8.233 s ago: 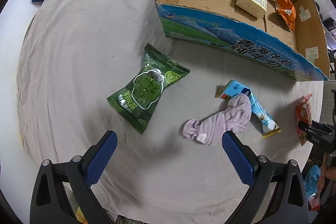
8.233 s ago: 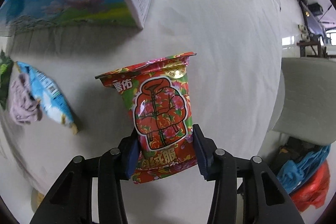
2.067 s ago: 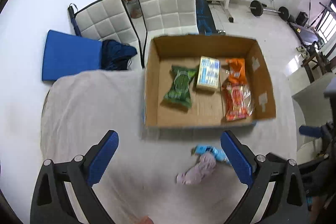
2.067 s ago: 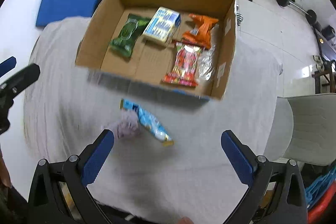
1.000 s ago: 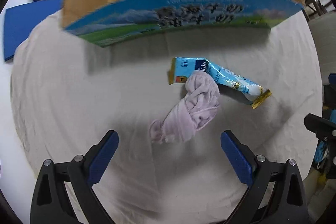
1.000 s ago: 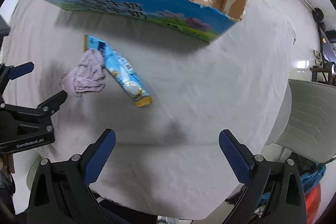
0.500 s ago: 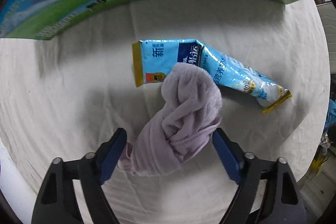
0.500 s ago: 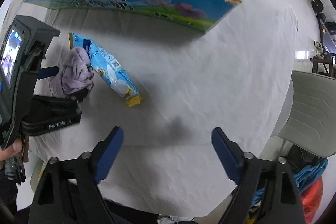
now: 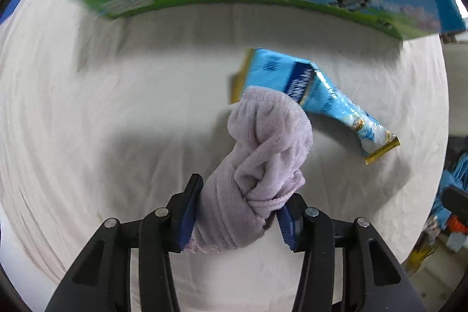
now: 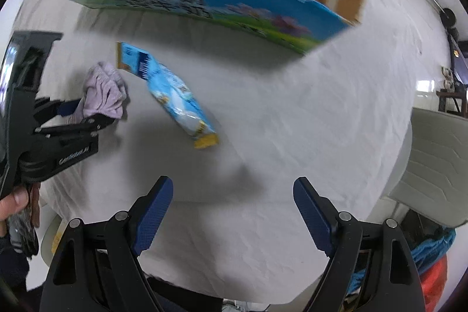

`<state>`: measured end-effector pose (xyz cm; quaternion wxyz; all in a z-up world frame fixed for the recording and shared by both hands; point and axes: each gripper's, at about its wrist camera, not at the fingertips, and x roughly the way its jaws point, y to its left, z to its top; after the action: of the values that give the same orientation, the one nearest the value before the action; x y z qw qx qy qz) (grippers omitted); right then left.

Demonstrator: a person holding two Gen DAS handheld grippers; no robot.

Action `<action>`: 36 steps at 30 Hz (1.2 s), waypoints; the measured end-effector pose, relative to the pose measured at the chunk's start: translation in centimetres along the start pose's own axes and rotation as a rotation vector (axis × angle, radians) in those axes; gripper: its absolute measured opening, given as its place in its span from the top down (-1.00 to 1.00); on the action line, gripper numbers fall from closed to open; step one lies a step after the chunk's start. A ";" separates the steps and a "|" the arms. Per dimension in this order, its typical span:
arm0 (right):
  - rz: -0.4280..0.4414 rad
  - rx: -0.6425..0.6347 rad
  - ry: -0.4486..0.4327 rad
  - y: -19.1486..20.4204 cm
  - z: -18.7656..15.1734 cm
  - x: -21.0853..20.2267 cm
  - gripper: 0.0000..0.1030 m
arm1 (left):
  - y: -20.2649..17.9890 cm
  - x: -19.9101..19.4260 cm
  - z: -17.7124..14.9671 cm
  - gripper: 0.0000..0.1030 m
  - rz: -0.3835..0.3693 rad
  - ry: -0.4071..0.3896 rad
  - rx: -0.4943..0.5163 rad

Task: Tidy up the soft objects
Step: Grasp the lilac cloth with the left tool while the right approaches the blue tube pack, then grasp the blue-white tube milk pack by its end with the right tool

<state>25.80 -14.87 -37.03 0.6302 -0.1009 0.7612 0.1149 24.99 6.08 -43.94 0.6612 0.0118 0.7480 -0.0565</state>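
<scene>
The left gripper (image 9: 237, 212) is clamped on the lilac cloth (image 9: 257, 165); its far end seems to overlap the blue packet (image 9: 316, 95) ahead, so lifting may drag that along. The right gripper (image 10: 234, 212) hangs wide and empty, the packet ahead-left.

Plenty of open white cloth (image 10: 278, 122) in front of the right gripper (image 10: 234, 212), its 2 jaws wide apart with nothing between them. Nearest thing in the way there is the blue packet (image 10: 172, 95) lying flat, up and to the left. Past that, the cardboard box (image 10: 204, 5) wall blocks the whole far side. The left is tighter: the left gripper (image 9: 238, 212), clamped on the lilac towel (image 9: 263, 154), fills that corner, and the towel's far end overlaps the packet. The right edge of the table drops off beside a chair (image 10: 438, 165).
</scene>
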 end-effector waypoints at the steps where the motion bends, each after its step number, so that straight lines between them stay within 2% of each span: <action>1: 0.011 -0.007 -0.004 0.6 0.4 0.1 -0.68 | 0.6 -0.3 -0.4 0.13 -0.004 -0.003 -0.014; 7: 0.035 -0.058 -0.011 4.3 2.7 1.7 -0.68 | 5.1 -0.7 -2.8 0.13 -0.006 -0.003 -0.106; 11: 0.010 -0.103 0.008 6.9 4.5 3.5 -0.62 | 7.2 0.0 -3.5 0.13 -0.002 0.012 -0.148; 19: -0.045 -0.147 0.068 9.4 7.0 6.8 -0.57 | 9.0 0.8 -2.7 0.13 -0.005 0.004 -0.188; 21: -0.064 -0.144 0.072 9.6 7.4 7.4 -0.34 | 9.9 0.6 -2.6 0.13 -0.013 0.002 -0.193; 25: -0.093 -0.138 0.061 10.0 8.0 7.6 -0.19 | 10.4 -0.5 -3.0 0.13 -0.017 -0.002 -0.198; 28: -0.124 -0.142 0.058 10.3 8.5 7.3 0.06 | 9.2 -0.2 -3.3 0.13 -0.017 -0.001 -0.202; 30: -0.172 -0.145 0.052 10.2 8.9 7.2 0.41 | 8.9 -0.2 -3.3 0.13 -0.018 -0.001 -0.201; 31: -0.183 -0.142 0.047 10.1 8.9 7.2 0.44 | 8.0 -0.3 -3.2 0.13 -0.016 -0.001 -0.199; 33: -0.180 -0.131 0.042 9.8 8.8 7.0 0.71 | 7.4 -0.4 -3.0 0.13 -0.014 -0.003 -0.197; 36: -0.174 -0.115 0.033 8.9 8.3 6.7 0.79 | 7.2 -0.7 -3.0 0.13 -0.012 -0.011 -0.195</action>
<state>29.70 -3.90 -44.67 0.6185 -0.2042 0.7519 0.1017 22.76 13.54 -43.41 0.6628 -0.0573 0.7465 0.0127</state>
